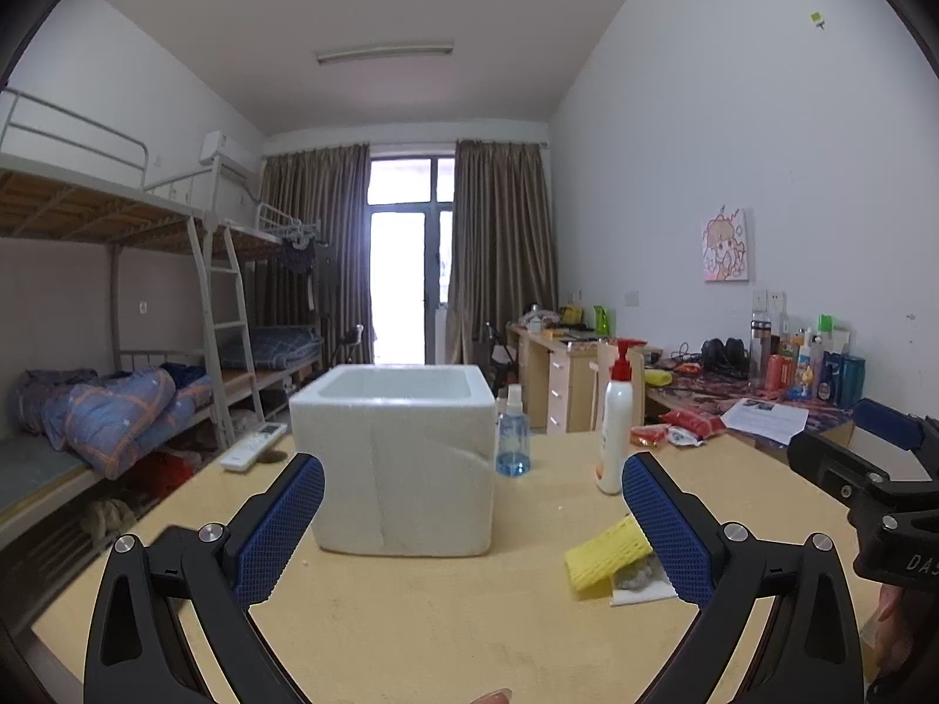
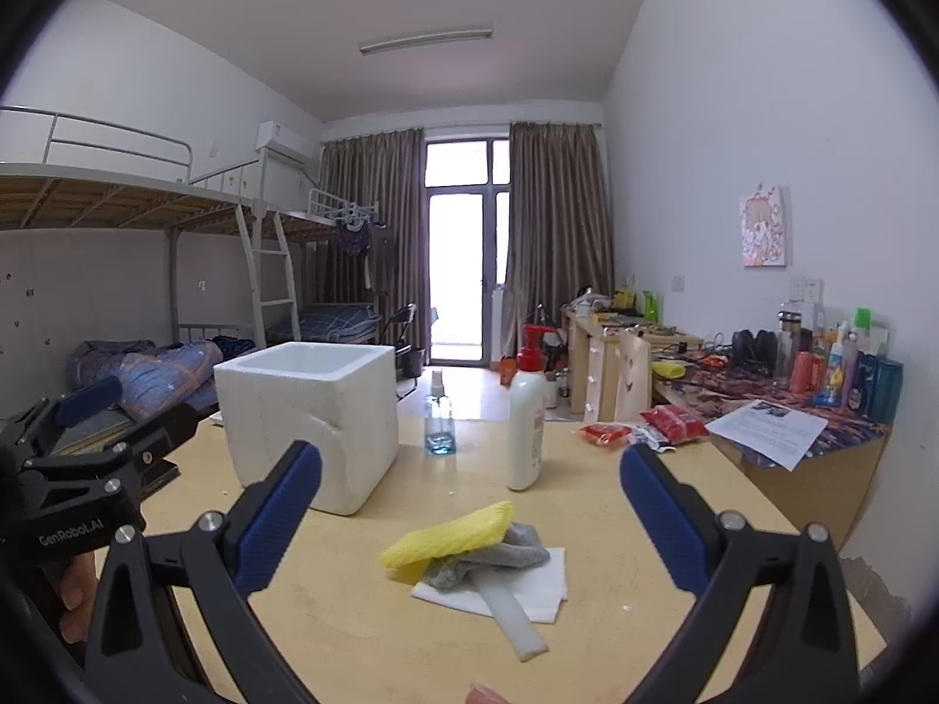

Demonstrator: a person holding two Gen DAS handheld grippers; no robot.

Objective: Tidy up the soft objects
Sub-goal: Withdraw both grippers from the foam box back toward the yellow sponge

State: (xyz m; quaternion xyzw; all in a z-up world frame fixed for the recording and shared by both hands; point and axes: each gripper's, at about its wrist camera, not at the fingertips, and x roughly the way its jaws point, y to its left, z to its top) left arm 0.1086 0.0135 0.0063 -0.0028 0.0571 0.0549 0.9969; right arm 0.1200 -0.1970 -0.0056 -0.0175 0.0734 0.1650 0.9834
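A white foam box (image 1: 399, 457) (image 2: 308, 416) stands open-topped on the wooden table. A small pile lies to its right: a yellow foam net sleeve (image 2: 449, 534) (image 1: 607, 551) over a grey cloth (image 2: 487, 557), a white tissue (image 2: 546, 584) and a white strip (image 2: 510, 616). My left gripper (image 1: 472, 522) is open, facing the box, nothing between its fingers. My right gripper (image 2: 469, 513) is open, hovering in front of the pile, empty. In the left wrist view the right finger hides most of the pile.
A white pump bottle (image 2: 526, 422) (image 1: 615, 428) and a small blue spray bottle (image 2: 439, 422) (image 1: 512, 440) stand behind the pile. Red snack packets (image 2: 645, 428) and a paper sheet (image 2: 769, 428) lie far right. A remote control (image 1: 252, 446) lies left of the box.
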